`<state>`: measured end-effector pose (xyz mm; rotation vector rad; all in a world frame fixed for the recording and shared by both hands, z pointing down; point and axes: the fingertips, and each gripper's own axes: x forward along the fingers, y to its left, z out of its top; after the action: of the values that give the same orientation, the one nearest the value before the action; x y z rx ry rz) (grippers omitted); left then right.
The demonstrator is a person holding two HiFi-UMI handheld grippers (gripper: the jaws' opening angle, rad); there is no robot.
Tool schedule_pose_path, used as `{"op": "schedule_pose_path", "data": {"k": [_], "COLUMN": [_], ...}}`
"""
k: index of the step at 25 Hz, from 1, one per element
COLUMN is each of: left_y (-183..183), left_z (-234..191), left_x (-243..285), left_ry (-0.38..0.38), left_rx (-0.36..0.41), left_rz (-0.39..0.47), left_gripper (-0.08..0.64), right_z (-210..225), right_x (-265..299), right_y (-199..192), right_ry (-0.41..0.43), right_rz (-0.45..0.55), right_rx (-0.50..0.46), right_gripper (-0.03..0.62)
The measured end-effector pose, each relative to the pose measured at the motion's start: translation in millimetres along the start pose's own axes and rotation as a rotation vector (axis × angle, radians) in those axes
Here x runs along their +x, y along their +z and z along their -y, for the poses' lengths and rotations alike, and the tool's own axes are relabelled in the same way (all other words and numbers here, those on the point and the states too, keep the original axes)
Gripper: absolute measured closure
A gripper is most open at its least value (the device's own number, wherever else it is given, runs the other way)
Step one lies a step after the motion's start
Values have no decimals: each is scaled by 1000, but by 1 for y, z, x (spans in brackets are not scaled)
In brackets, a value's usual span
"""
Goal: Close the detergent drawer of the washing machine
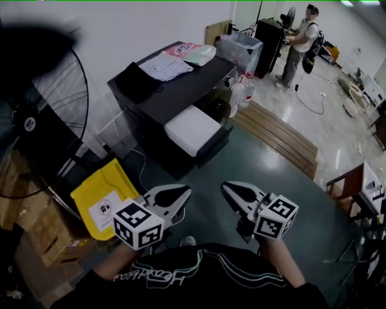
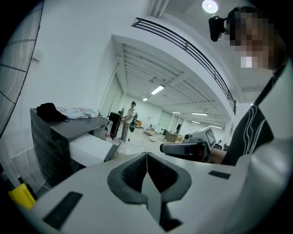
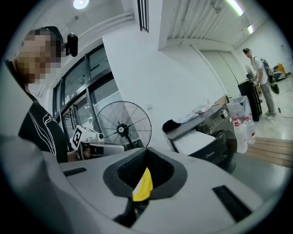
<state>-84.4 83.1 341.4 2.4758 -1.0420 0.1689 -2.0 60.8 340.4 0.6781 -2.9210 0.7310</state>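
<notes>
White drawer [image 1: 192,130] stood out from washer [image 1: 175,90] front. Likely light, stiff, free-sliding (push front edge, no grip). Left gripper [image 1: 181,196], right gripper [image 1: 232,192] well short of washer, jaws together, empty.

bright, even light from ceiling strip lamps [image 2: 157,89] and a round lamp [image 3: 80,3] fills the hall, leaving a soft sheen on the pale tiled floor [image 1: 338,121] and only faint shadows. the black washing machine [image 1: 181,90] reads dark, its detail thin. in the head view a dark blur smears the upper left corner over a standing fan [image 1: 29,124] — both gripper views bow strongly, ringed by black fisheye corners.
</notes>
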Motion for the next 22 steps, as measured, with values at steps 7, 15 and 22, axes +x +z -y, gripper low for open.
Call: {"op": "schedule_pose_path", "data": {"k": [7,15,22], "left_y": [0,-7,-8], "left_z": [-36,-56,-76], "left_x": [7,24,49], "left_ry": [11,47,97], "left_rx": [22,-28,-72], "left_rz": [-1,1,-13], "left_gripper": [537,536,536], "right_z": [19,54,101], "right_x": [13,9,20], "right_y": [-3,-10,-6], "right_ry": [-72,-140,-152], "right_rz": [-2,-32,-61], "right_rx": [-17,6,33], "right_gripper": [566,566,566]}}
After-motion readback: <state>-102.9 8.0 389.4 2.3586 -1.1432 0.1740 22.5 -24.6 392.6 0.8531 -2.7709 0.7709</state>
